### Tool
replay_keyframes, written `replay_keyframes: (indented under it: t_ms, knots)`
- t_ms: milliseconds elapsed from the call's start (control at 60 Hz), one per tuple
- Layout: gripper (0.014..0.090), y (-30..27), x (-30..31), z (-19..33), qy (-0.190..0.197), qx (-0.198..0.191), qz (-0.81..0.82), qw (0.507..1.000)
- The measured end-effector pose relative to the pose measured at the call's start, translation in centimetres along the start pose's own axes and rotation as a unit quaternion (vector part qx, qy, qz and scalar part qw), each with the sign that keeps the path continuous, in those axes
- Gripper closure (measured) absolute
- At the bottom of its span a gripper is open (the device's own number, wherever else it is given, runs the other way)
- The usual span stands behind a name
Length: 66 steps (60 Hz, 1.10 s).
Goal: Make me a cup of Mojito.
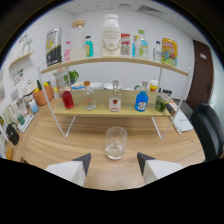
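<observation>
Glass: a clear tumbler stands upright at centre frame on the wooden table, just ahead of the fingers.
Claw: the gripper is spread wide, holding nothing; the glass sits beyond the gap.
Lower shelf: behind the glass, a red bottle, a clear bottle and a blue bottle.
Top shelf: a large white jar at upper centre among other containers.

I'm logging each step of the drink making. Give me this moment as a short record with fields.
glass: clear tumbler upright on the wooden table, just ahead of the jaws
gripper: open, holding nothing
lower shelf: red bottle, clear bottle, blue bottle
upper shelf: jars and bottles
</observation>
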Motion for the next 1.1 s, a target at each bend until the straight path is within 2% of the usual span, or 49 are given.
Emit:
replay_keyframes:
  t_ms: [250,350,633,883,1100]
  knots:
    - [0.0182,-0.2,-0.1,-2.3,-0.001,0.018,-0.003,1.000]
    - [0.0185,1.3,0.5,-3.5,-0.002,0.011,-0.010,1.000]
    - [0.0185,4.4,7.2,-4.6,-0.001,-0.007,-0.012,1.000]
    - [0.0191,-1.9,14.3,-0.6,0.001,0.015,0.005,1.000]
    - [0.0198,-7.9,17.1,5.1,-0.014,0.028,0.007,0.999]
